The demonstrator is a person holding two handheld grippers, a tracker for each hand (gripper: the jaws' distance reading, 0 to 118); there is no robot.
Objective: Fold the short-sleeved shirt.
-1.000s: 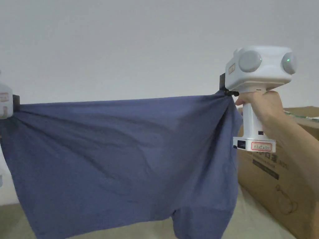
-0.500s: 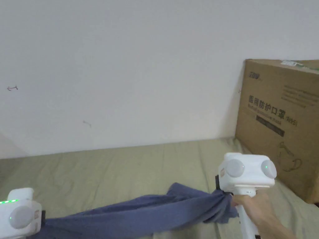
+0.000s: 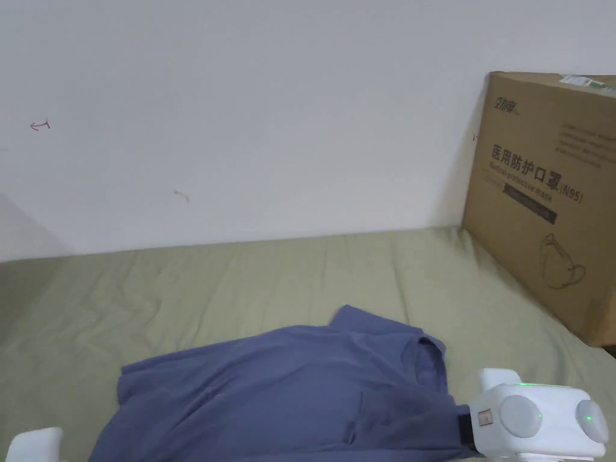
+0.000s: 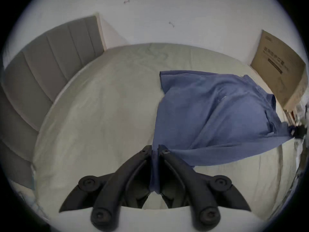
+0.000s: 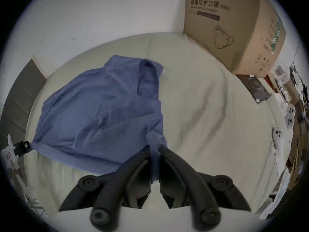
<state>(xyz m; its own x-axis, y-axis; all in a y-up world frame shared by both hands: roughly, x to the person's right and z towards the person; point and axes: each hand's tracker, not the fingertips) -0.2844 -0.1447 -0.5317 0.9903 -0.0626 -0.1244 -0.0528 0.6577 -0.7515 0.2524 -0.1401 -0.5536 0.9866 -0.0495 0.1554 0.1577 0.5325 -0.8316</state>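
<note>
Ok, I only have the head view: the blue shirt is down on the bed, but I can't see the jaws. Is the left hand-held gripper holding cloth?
Observer: Yes, the left hand-held gripper has its jaws shut on a corner of the shirt.
Operator: And the right one?
Observer: The right hand-held gripper is shut on the shirt too.
Operator: Anything off to my left?
Observer: A grey padded headboard at the end of the bed.

Plain blue shirt (image 3: pixel 283 391), pale green sheet (image 3: pixel 240 283), brown box (image 3: pixel 547 198), white wall (image 3: pixel 240 120)
</note>
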